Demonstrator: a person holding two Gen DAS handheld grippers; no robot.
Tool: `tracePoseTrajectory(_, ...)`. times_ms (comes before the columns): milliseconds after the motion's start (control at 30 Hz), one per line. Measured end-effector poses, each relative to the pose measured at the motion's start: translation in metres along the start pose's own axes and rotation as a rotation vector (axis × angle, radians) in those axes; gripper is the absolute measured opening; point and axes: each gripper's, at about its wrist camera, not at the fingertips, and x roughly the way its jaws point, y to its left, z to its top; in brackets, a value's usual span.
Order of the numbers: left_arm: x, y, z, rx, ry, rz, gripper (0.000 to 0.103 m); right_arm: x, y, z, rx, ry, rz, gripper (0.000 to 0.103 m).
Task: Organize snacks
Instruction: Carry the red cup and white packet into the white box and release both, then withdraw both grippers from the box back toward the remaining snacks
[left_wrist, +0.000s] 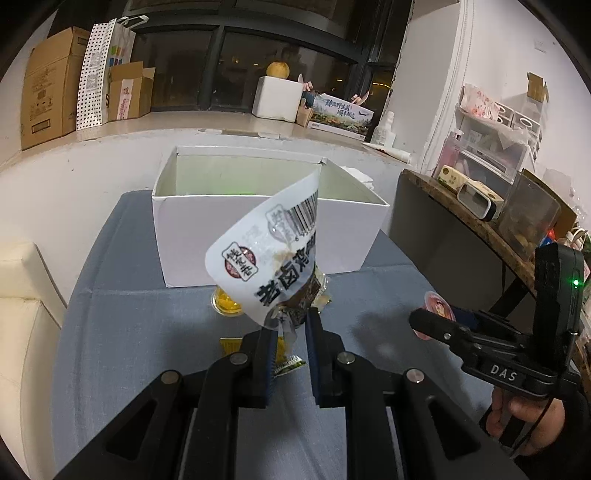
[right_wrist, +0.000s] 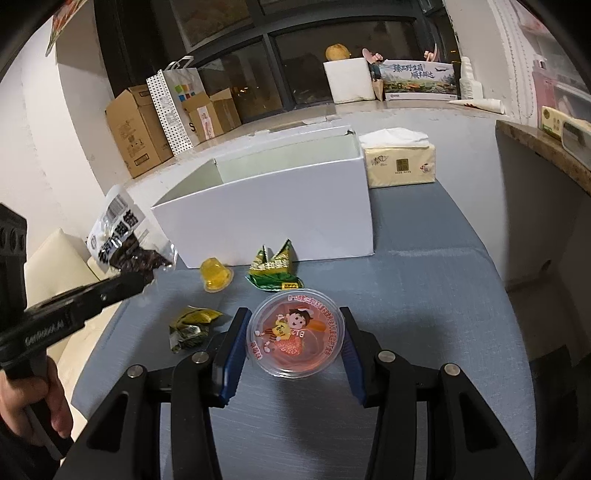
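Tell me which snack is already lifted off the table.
The white barcoded packet, pinched in the left tool in front of the white box. The yellow jelly cup and green packet lie on the cloth.

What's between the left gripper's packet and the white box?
Nothing visible. The packet hangs off the table in the left gripper, in front of the open-topped box. The yellow jelly cup sits lower down, on the cloth.
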Motion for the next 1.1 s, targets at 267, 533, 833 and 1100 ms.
tracePoseTrajectory(267, -0.006, 0.0, 0.03, 0.018, -0.043, 0.018, 0.017, -0.005, 0.011, 0.039, -0.034, -0.057, 0.024, 0.05)
tracePoseTrajectory(533, 0.017, 0.005, 0.098, 0.053, -0.077, 0.045, 0.017, 0.016, 0.019, 0.12, -0.091, -0.109, 0.016, 0.05)
tracePoseTrajectory(833, 0.08, 0.025, 0.15, 0.078, -0.028, 0.089, 0.017, 0.08, 0.009, 0.173, -0.082, -0.052, -0.006, 0.05)
tracePoseTrajectory(1100, 0.109, 0.046, 0.153, 0.043, 0.018, 0.13, 0.103, 0.112, -0.013, 0.19, -0.029, -0.033, -0.069, 0.103)
